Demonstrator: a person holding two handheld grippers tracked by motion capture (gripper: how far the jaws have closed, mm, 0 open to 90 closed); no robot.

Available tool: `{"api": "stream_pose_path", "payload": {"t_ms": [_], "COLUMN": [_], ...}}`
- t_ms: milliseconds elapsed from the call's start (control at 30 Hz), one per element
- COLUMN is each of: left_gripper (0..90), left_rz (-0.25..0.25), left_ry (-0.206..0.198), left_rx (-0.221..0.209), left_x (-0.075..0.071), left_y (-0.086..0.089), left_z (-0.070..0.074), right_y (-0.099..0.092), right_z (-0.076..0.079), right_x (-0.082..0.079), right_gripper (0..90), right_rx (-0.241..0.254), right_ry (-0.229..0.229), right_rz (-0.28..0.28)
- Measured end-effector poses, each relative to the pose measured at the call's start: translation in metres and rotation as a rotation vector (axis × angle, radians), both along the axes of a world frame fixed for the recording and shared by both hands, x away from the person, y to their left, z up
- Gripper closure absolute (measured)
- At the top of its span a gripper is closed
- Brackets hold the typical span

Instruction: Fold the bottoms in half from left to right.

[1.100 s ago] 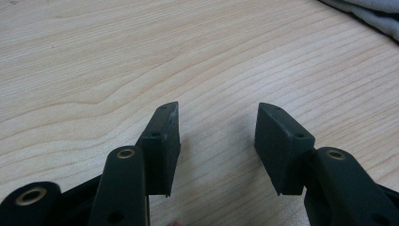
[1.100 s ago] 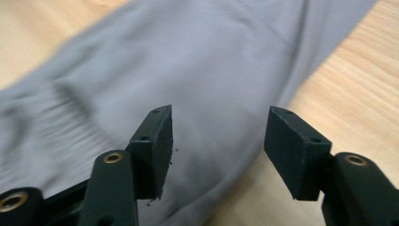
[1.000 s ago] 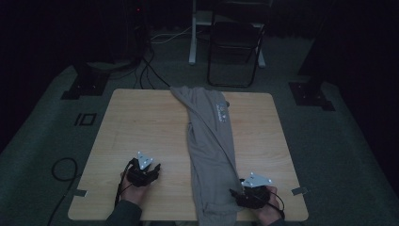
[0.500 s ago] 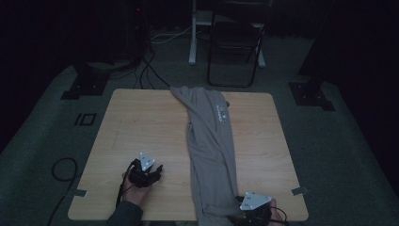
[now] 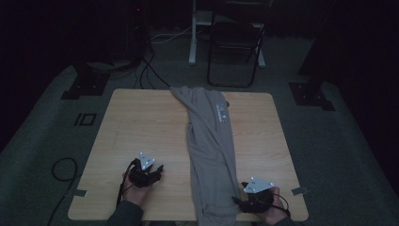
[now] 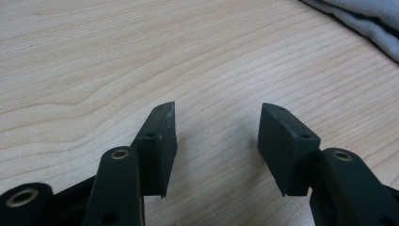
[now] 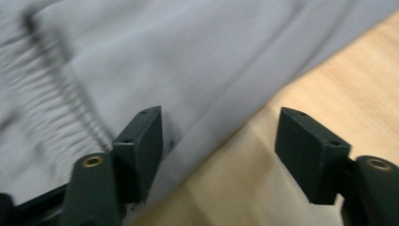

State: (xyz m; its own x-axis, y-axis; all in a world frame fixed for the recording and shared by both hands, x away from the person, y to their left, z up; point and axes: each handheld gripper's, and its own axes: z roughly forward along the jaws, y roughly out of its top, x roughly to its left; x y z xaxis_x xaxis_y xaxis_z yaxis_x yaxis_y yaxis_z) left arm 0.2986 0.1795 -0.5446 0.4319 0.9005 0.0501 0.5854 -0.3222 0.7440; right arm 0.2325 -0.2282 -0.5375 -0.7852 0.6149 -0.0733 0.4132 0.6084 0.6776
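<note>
Grey cotton trousers lie partly between your right tongs, whose jaws have just narrowed yet stay apart, while your left tongs gape over bare light wooden worktop.

Count, high view: one wooden table. One grey garment, folded long, lying across it. Two handheld grippers: left gripper, right gripper. Two black jaws on each. On the floor beyond: one black folding chair, one white stand, several dark cables.
</note>
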Motion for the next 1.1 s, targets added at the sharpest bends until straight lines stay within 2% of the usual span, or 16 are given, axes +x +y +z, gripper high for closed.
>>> {"api": "stream_pose_path", "payload": {"t_ms": [33, 167, 233, 367, 433, 467, 567, 633, 667, 800, 833, 867, 900, 933, 1033, 1100], "left_gripper": [47.9, 47.9, 47.9, 47.9, 47.9, 48.0, 48.3, 48.3, 48.3, 48.6, 48.7, 48.6, 48.5, 48.4, 45.1, 41.8], "left_rz": [-0.001, -0.004, -0.003, -0.004, -0.006, -0.006, -0.024, -0.032, -0.042, -0.100, -0.100, -0.124, -0.124, -0.137, -0.167, -0.168], "left_ry": [-0.001, -0.003, -0.002, -0.002, 0.000, 0.000, -0.007, -0.006, -0.006, -0.010, -0.010, -0.014, -0.014, -0.014, 0.005, 0.005], "left_rx": [0.002, 0.006, 0.006, 0.005, 0.003, 0.003, -0.004, -0.005, -0.005, -0.033, -0.033, -0.045, -0.045, -0.048, -0.065, -0.056], "left_x": [0.000, -0.001, -0.001, -0.001, 0.000, 0.000, 0.001, 0.002, 0.003, 0.010, 0.010, 0.014, 0.014, 0.016, 0.027, 0.030], "left_y": [0.000, -0.001, -0.001, -0.001, -0.002, -0.002, -0.009, -0.012, -0.016, -0.044, -0.044, -0.056, -0.056, -0.063, -0.093, -0.100], "left_z": [0.000, 0.000, 0.000, 0.000, 0.000, 0.000, 0.000, 0.000, 0.001, 0.007, 0.007, 0.009, 0.009, 0.010, 0.012, 0.012], "right_y": [-0.002, -0.004, -0.007, -0.001, -0.003, -0.003, -0.006, -0.005, -0.002, 0.007, 0.009, 0.011, 0.011, 0.015, 0.022, 0.025], "right_z": [0.001, 0.002, 0.005, 0.003, 0.005, 0.005, 0.013, 0.014, 0.015, 0.012, 0.011, 0.011, 0.011, 0.010, 0.009, 0.009], "right_x": [-0.010, -0.021, -0.031, -0.036, -0.031, -0.031, -0.013, -0.008, 0.003, 0.024, 0.031, 0.034, 0.034, 0.044, 0.058, 0.063], "right_gripper": [31.0, 28.9, 23.4, 22.4, 24.6, 24.6, 32.4, 33.2, 38.1, 43.3, 44.4, 45.3, 45.3, 46.4, 46.9, 47.7], "right_rx": [-0.016, -0.024, -0.006, -0.015, 0.045, 0.045, 0.130, 0.133, 0.154, 0.153, 0.151, 0.152, 0.152, 0.162, 0.147, 0.137], "right_ry": [-0.001, 0.014, 0.032, 0.027, 0.030, 0.030, -0.010, -0.020, -0.033, -0.035, -0.038, -0.042, -0.042, -0.043, -0.050, -0.056], "right_rz": [0.052, 0.104, 0.153, 0.175, 0.136, 0.136, 0.033, 0.001, -0.037, -0.140, -0.165, -0.183, -0.183, -0.218, -0.252, -0.262]}}
